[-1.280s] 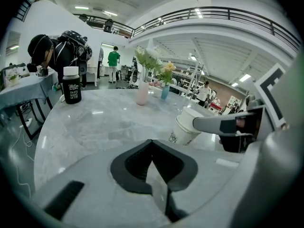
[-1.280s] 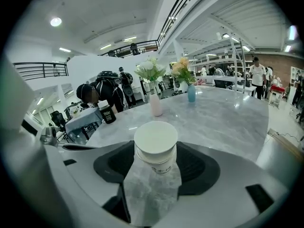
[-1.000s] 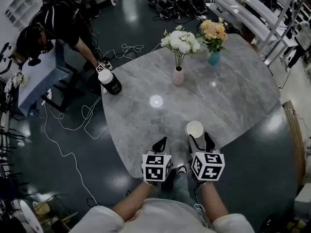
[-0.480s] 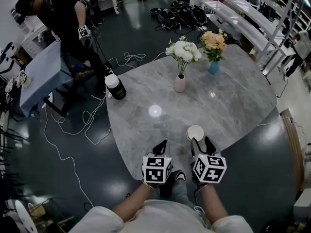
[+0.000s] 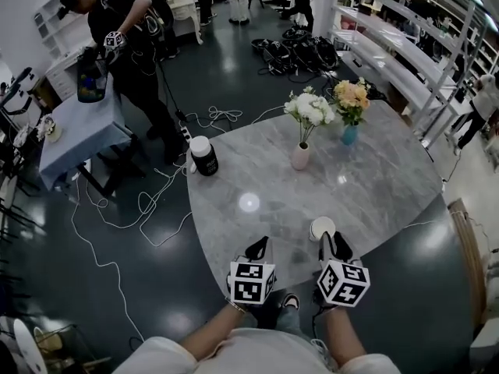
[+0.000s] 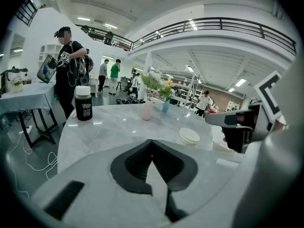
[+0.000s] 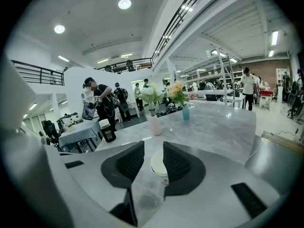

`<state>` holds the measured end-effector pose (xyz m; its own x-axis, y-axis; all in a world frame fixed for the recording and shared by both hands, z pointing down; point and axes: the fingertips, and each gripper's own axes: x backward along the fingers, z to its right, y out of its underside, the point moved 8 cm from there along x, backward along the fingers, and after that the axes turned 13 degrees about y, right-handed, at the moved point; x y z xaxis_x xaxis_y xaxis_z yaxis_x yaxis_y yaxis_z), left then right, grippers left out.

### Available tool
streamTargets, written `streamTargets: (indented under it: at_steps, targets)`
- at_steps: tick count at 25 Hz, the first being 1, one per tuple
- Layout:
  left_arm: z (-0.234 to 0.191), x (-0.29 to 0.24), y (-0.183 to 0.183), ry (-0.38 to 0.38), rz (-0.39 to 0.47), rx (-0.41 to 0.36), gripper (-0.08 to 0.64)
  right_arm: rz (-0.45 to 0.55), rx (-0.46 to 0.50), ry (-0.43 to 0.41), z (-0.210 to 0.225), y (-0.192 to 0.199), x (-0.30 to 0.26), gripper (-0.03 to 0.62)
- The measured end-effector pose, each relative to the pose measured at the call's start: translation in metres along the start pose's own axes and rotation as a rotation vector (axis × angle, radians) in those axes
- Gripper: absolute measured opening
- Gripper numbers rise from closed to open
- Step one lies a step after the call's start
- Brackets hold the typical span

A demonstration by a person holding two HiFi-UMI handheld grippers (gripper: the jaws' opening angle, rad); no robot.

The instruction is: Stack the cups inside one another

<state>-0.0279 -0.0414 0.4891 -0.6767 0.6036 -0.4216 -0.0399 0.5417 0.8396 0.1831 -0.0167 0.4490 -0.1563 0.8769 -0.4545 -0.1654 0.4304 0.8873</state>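
Closing to about half width, the right hand-held gripper (image 7: 152,146) has just brought its jaws around the nested cups (image 7: 156,164) at lower centre of the desk (image 5: 374,178); a sliver of desk shows beside one pad, so it probably has no firm grip yet; the left hand-held gripper (image 6: 152,142) is closed and empty.
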Motion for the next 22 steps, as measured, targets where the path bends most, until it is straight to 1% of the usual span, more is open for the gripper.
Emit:
streamTargets:
  at_steps: [6, 11, 14, 18, 22]
  targets:
    - [-0.013, 0.023, 0.005, 0.028, 0.003, -0.018, 0.0, 0.019, -0.007, 0.072, -0.013, 0.007, 0.018, 0.033]
    - [-0.014, 0.029, 0.01, 0.083, -0.01, -0.03, 0.0, 0.022, -0.028, 0.148, -0.009, 0.018, 0.038, 0.02]
    - [-0.01, 0.028, 0.01, 0.105, -0.005, -0.035, 0.0, 0.034, -0.03, 0.175, -0.003, 0.021, 0.049, 0.02]
    - [0.013, 0.031, 0.011, 0.123, 0.002, -0.04, 0.0, 0.044, -0.04, 0.178, 0.011, 0.019, 0.065, 0.02]
    - [0.04, 0.038, 0.017, 0.112, -0.003, -0.03, 0.0, 0.045, -0.047, 0.129, 0.018, 0.021, 0.083, 0.02]
